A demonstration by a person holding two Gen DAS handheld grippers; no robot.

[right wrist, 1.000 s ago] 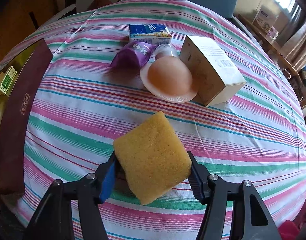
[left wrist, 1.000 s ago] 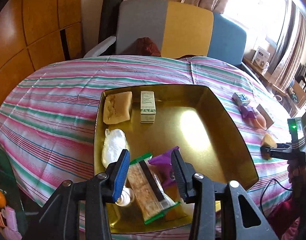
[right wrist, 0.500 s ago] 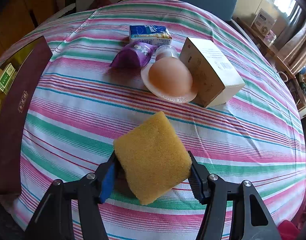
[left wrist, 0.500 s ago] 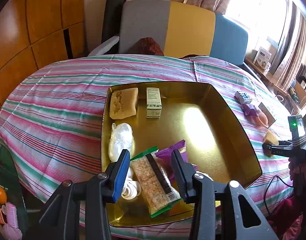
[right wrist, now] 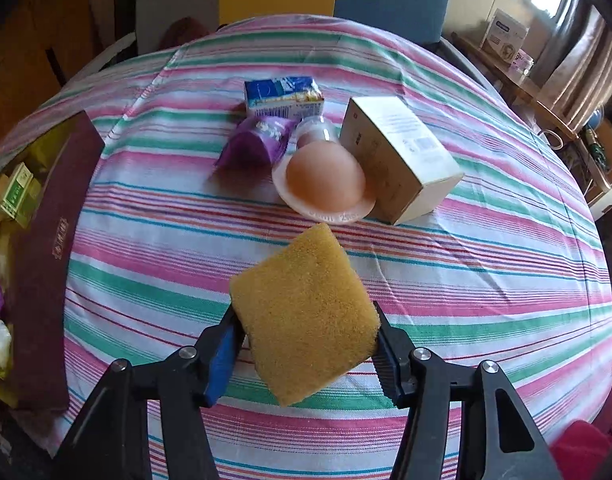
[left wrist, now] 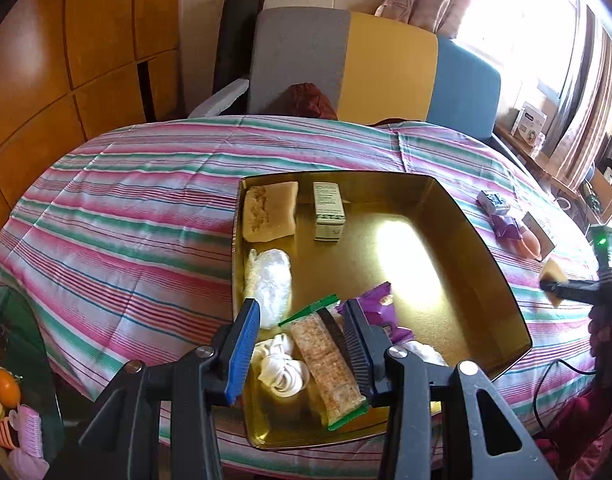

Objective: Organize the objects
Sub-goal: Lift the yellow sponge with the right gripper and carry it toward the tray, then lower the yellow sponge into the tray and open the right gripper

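in the left wrist view our left gripper [left wrist: 302,344] hangs over the near end of the gold tray [left wrist: 501,276], its fingers apart and clamped on nothing, with the cracker packet [left wrist: 325,364] lying below the gap. the tray already holds a fair share: a sponge [left wrist: 270,212] at eleven o'clock, a small green box [left wrist: 327,212] at twelve, a white bag [left wrist: 268,280] at nine, a purple wrapper [left wrist: 381,312] near the centre. compared with a second ago this view has shifted, so the tray now sits further right and lower in the picture, while the opening looks unchanged. in the right wrist view our right gripper [right wrist: 306,344] has the yellow sponge [right wrist: 306,316] between its pads, and the jaws are closing on it, a little narrower than a second ago, with the sponge seeming to bulge past both pads. left on the striped tablecloth [right wrist: 485,280], all near twelve o'clock, are a blue carton [right wrist: 284,96], a purple packet [right wrist: 258,140], a jelly cup [right wrist: 323,180] and a cream box [right wrist: 401,156]. we judge the sorting roughly half done: this sponge and those four remain outside the tray.
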